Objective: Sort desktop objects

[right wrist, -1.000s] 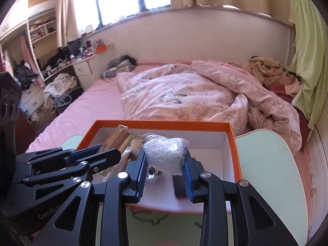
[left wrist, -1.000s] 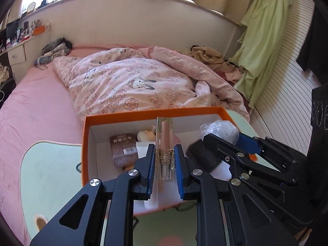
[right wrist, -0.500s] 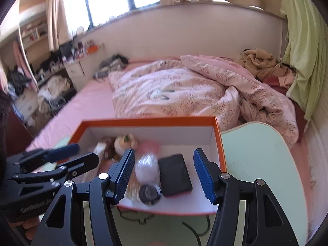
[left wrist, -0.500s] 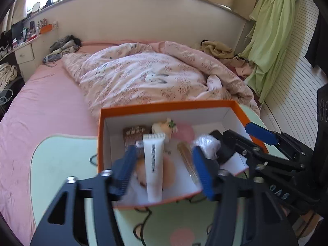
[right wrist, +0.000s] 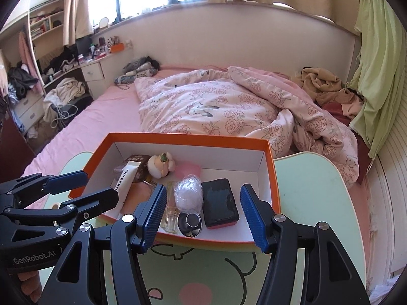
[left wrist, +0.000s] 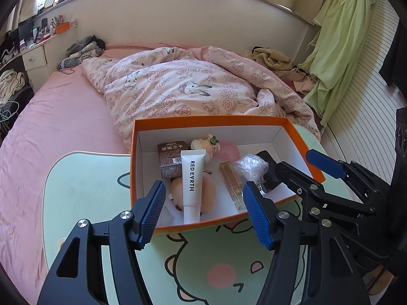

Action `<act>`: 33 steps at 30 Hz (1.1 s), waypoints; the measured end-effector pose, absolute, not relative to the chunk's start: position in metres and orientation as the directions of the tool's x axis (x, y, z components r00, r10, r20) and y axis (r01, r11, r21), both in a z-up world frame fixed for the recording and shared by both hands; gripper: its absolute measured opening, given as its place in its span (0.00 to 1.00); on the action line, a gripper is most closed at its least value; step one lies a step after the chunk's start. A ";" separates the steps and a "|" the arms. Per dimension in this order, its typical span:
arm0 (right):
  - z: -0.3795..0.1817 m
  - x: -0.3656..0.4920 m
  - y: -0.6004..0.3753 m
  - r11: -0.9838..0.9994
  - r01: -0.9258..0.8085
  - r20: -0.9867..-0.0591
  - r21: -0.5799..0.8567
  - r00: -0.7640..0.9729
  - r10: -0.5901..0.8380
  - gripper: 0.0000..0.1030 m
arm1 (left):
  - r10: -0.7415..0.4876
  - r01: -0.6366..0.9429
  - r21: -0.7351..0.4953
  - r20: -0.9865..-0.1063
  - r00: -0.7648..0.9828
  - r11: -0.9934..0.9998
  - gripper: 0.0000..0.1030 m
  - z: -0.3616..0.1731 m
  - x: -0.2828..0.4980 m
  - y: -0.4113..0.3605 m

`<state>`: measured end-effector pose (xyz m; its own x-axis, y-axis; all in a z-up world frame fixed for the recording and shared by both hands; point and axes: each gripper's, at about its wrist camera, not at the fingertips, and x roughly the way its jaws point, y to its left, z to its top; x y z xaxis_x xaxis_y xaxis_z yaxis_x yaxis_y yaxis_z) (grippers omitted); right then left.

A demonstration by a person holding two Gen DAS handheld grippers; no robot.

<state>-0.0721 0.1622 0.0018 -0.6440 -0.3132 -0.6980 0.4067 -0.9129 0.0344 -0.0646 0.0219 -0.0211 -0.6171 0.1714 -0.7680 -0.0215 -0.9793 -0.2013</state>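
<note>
An orange box (left wrist: 211, 120) (right wrist: 188, 136) with a white inside stands on the green cartoon table. In it lie a white tube (left wrist: 192, 185) (right wrist: 125, 179), a clear gold bottle (left wrist: 232, 185) (right wrist: 171, 214), a crinkled plastic-wrapped ball (left wrist: 250, 164) (right wrist: 188, 193), a black case (right wrist: 220, 203), a brown packet (left wrist: 170, 157), a small plush figure (left wrist: 205, 144) (right wrist: 160, 165) and a pink pad (right wrist: 188, 169). My left gripper (left wrist: 204, 211) hangs open over the box's near edge, empty. My right gripper (right wrist: 202, 212) is open too, just in front of the bottle, ball and case.
The green table (left wrist: 86, 178) (right wrist: 313, 190) extends left and right of the box. Behind it lies a pink bed with a flowered quilt (left wrist: 178, 86). A green cloth (left wrist: 338, 40) hangs at the right by a slatted wall. A cluttered desk (right wrist: 76, 61) stands far left.
One second ago my left gripper held the gold bottle and my right held the wrapped ball. Both opened, dropped them into the box, and have pulled back toward me.
</note>
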 end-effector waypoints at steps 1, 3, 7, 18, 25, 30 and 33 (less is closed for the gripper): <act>0.002 -0.070 0.163 -0.913 0.407 -0.697 0.035 -0.645 -0.314 0.58 | 0.172 -0.022 -0.202 -0.767 -0.618 -0.979 0.62 -0.020 -0.063 0.022; 0.004 -0.066 0.164 -0.913 0.406 -0.694 0.035 -0.648 -0.315 0.58 | 0.174 -0.025 -0.204 -0.761 -0.625 -0.979 0.62 -0.018 -0.058 0.023; 0.008 -0.054 0.166 -0.912 0.408 -0.686 0.037 -0.653 -0.320 0.58 | 0.186 -0.028 -0.217 -0.750 -0.634 -0.976 0.62 -0.015 -0.043 0.024; -0.030 0.018 0.190 -0.931 0.364 -0.727 0.040 -0.628 -0.277 0.62 | 0.161 0.033 -0.230 -0.769 -0.618 -0.973 0.64 -0.062 0.033 0.035; -0.072 0.031 0.190 -0.950 0.313 -0.780 0.017 -0.590 -0.208 0.62 | 0.084 0.062 -0.159 -0.770 -0.632 -0.985 0.73 -0.092 0.052 0.047; -0.079 0.028 0.196 -0.970 0.241 -0.759 -0.022 -0.635 -0.140 0.81 | -0.052 0.119 -0.029 -0.778 -0.626 -0.993 0.88 -0.101 0.046 0.049; -0.079 0.029 0.199 -0.972 0.235 -0.755 -0.025 -0.641 -0.136 0.81 | -0.050 0.112 -0.027 -0.779 -0.625 -0.993 0.90 -0.102 0.046 0.049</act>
<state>0.0287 0.1992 -0.0791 -0.6410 -0.1360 -0.7554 0.2352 -0.9716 -0.0246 0.0459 0.0494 -0.1018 -0.6248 -0.0497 -0.7792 0.1121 -0.9933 -0.0266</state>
